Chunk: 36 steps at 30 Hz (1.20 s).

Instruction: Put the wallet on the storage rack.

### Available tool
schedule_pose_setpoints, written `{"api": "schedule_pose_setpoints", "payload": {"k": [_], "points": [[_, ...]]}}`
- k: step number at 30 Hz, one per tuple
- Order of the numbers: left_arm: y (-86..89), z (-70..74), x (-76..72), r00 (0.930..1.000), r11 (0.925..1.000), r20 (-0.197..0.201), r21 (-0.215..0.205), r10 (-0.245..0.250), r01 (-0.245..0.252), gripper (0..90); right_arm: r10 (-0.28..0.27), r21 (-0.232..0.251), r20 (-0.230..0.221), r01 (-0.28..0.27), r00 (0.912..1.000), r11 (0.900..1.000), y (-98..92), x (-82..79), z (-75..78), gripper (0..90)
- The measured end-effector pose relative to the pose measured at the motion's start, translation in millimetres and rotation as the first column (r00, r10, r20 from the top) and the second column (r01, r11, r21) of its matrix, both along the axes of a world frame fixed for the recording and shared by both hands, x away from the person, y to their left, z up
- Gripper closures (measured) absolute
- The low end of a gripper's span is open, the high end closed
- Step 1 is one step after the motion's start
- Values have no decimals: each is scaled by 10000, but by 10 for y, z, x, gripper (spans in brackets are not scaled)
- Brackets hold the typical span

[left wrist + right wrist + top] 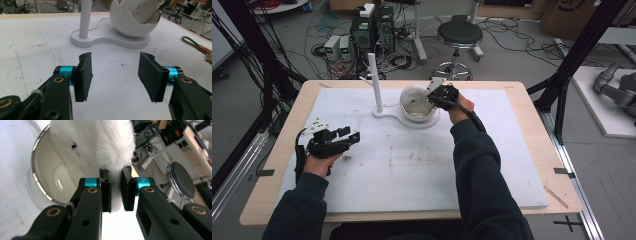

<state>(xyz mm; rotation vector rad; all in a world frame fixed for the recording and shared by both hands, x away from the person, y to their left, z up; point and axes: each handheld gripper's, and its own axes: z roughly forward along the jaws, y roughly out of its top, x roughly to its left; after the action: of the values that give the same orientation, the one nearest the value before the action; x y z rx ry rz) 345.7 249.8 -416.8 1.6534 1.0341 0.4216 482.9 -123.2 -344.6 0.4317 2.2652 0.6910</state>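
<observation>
Desk (522, 150) with a wooden rim carries a white foam sheet (412, 160), marked with faint smudges and thin blue pen lines. Toward the far side of the sheet sits a flat white base (110, 41) shaped like two joined rounds; an upright white post (375, 82) rises from its left round, and a white egg-shaped bowl (417, 102) with a shiny metal rim sits on its right round.

The right hand-held gripper (115, 190) is at the bowl's opening, its jaws nearly closed and pinching a fold of a white furry cloth (95, 145). In the right gripper view the fur rises above the jaws and partly covers the bowl's glossy inside; a small dark speck shows on the fur. In the left gripper view the same cloth sticks out of the top of the bowl.

The left hand-held gripper (115, 75) hovers low over the near left part of the sheet, well apart from the base, its jaws spread wide with nothing between them. Its jaws point toward the post and bowl. A green looped cord (193, 43) with a brown end lies on the sheet near the right edge of the left gripper view.

Beyond the desk, a round black stool (458, 35) stands on the floor among cables and computer boxes.
</observation>
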Motion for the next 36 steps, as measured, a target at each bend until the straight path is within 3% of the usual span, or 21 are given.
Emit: {"api": "schedule_pose_setpoints", "payload": {"k": [9,10,11,12,15,17,18,19,20,21,22,23,24,25,26,29,30,31,32,35,36], "points": [[10,-9,2,10000,10000,-32,-84,16,-16,451,221,-223,-258,-227,9994,9995,0,-78,-16,813],[7,-8,0,10000,9999,-20,-135,26,-26,450,458,-685,-84,-463,9989,9966,12,-130,0,815],[7,-8,0,10000,9999,-20,-135,26,-26,451,458,-685,-84,-463,9989,9966,12,-130,0,815],[7,-6,-3,10000,9999,-25,-159,45,-45,451,536,-1330,311,-490,9981,9899,49,-200,-4,815],[9,-12,5,10000,9998,-30,-190,49,-49,452,578,-1402,298,-530,9979,9887,80,-222,-13,815],[7,-11,5,10000,9998,-44,-187,57,-58,452,578,-1140,-111,-587,9983,9917,105,-205,-48,814],[11,-6,0,10000,9998,-6,-180,53,-53,453,636,-494,-964,-686,9933,9964,86,-153,-76,805],[11,-6,0,10000,9998,-6,-180,53,-53,453,636,-494,-964,-686,9933,9964,86,-153,-76,805],[26,-1,-1,9999,9997,70,-217,96,-95,452,524,299,-1347,-488,9895,9984,14,-126,-52,724],[26,-1,-1,9999,9997,70,-217,96,-95,452,524,299,-1347,-488,9895,9984,14,-126,-52,724],[41,5,-5,9998,9996,99,-245,145,-143,448,300,1582,-1721,-24,9846,9874,-108,-124,-5,593],[41,5,-5,9998,9996,99,-245,145,-143,440,300,1582,-1721,-24,9846,9874,-108,-124,-5,593],[50,10,-7,9995,9994,201,-259,236,-231,428,44,2464,-1839,418,9829,9683,-245,-143,46,498],[50,10,-7,9995,9994,201,-259,236,-231,414,44,2464,-1839,418,9829,9683,-245,-143,46,498],[66,28,-12,9988,9991,378,-320,306,-294,395,-263,3333,-1361,708,9903,9402,-419,-211,79,461],[77,54,-15,9976,9987,568,-344,391,-372,300,-602,3458,-1729,1178,9831,9309,-580,-238,121,399],[89,67,-15,9960,9977,680,-393,582,-556,262,-785,3719,-1971,1486,9772,9163,-736,-289,164,376],[89,67,-15,9960,9977,680,-393,582,-556,226,-785,3719,-1971,1486,9772,9163,-736,-289,164,376],[100,64,-12,9953,9978,750,-292,617,-597,191,-755,4182,-1545,1345,9851,8983,-890,-386,178,368],[102,64,-12,9952,9978,749,-246,631,-614,189,-1089,4087,-1776,1740,9781,8959,-1014,-475,177,283],[101,64,-16,9949,9981,813,-219,595,-579,189,-1340,4407,-1888,2059,9728,8737,-1147,-589,135,277]]}}
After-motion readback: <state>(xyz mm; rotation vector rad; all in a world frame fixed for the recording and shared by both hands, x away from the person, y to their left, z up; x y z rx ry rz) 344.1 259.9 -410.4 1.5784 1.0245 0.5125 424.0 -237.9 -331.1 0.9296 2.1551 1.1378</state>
